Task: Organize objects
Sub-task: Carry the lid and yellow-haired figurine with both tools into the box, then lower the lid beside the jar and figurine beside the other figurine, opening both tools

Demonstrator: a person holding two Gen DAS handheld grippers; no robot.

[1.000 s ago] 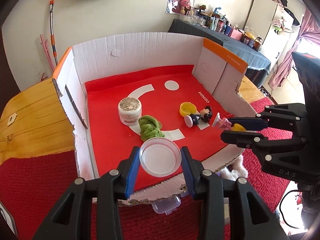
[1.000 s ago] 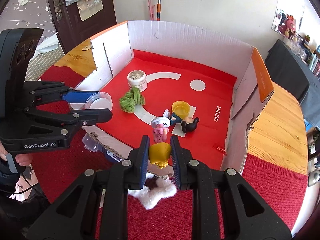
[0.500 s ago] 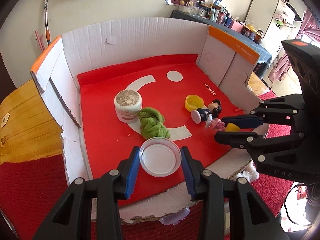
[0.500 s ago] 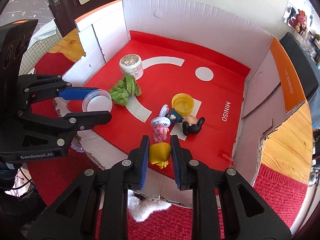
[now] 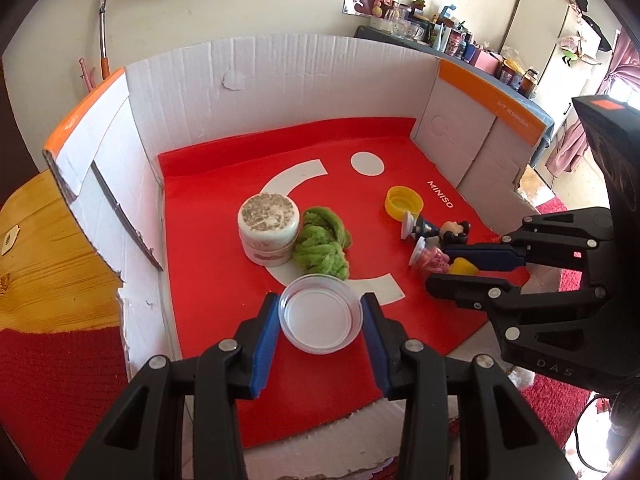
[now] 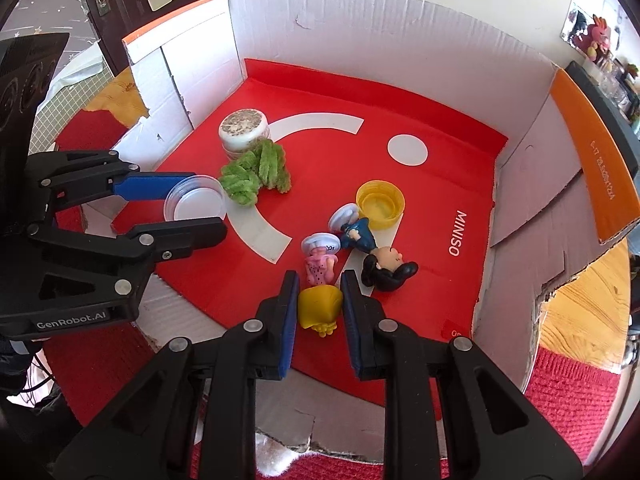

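My left gripper [image 5: 320, 320] is shut on a clear round plastic lid [image 5: 320, 314], held low over the near part of the red floor of a cardboard box [image 5: 280, 76]. The same lid [image 6: 196, 202] shows in the right wrist view, left of a green woolly bundle [image 6: 256, 172]. My right gripper [image 6: 319, 310] is shut on the yellow hair of a small pink doll [image 6: 320, 264], which hangs head-first over the box floor. From the left wrist view the doll [image 5: 430, 256] sticks out past the right gripper's fingers [image 5: 480, 258].
On the red floor stand a white jar [image 5: 269, 230] and the green bundle [image 5: 322, 248], a yellow cap [image 6: 380, 204] and a lying dark-haired figure in blue [image 6: 368, 248]. White box walls with orange edges rise at the back and sides. Wooden tabletop [image 5: 44, 248] and red cloth [image 6: 572, 404] surround the box.
Both grippers have moved forward and down into the box, each keeping its hold. The box floor and its objects look closer now.
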